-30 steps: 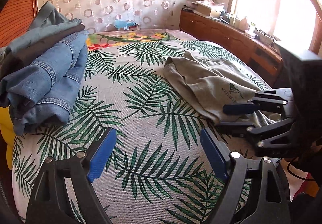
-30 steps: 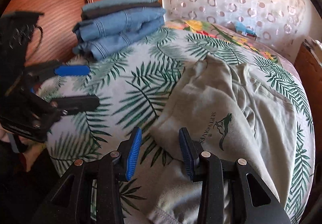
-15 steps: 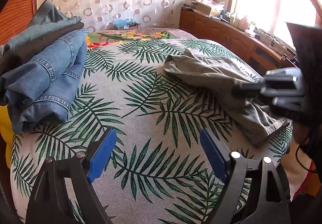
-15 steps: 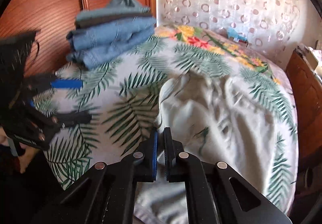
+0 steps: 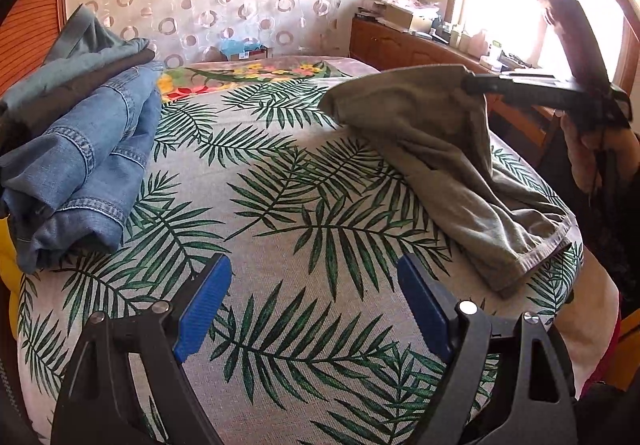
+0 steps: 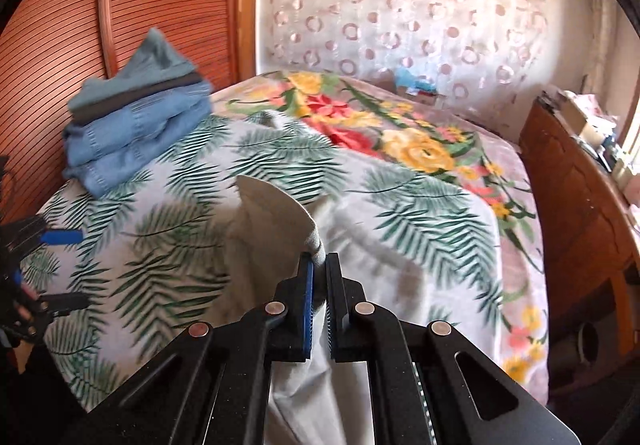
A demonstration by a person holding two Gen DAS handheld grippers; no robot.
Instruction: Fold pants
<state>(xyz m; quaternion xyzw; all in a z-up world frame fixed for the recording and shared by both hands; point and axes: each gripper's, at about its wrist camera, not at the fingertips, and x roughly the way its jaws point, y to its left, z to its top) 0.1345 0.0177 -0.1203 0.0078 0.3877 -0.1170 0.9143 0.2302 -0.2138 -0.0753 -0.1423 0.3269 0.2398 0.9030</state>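
Grey-khaki pants [image 5: 452,161] lie on the right side of the palm-leaf bedspread [image 5: 280,205]. My right gripper [image 6: 319,269] is shut on a fold of the pants [image 6: 276,217] and holds it lifted above the bed; it also shows in the left wrist view [image 5: 472,83] with cloth hanging from it. One hem end [image 5: 536,253] rests near the bed's front right corner. My left gripper [image 5: 314,297] is open and empty, low over the front of the bed, left of the pants. It shows at the left edge of the right wrist view [image 6: 60,269].
A stack of folded jeans and other clothes [image 5: 76,149] sits at the left by the wooden headboard [image 6: 120,5]. A floral blanket [image 6: 400,133] covers the far side. A wooden cabinet [image 5: 420,49] with clutter runs along the right under the window.
My right gripper closed on the pants and raised them off the bed, up and to the right. The cloth now hangs from it. My left gripper stayed put and open.
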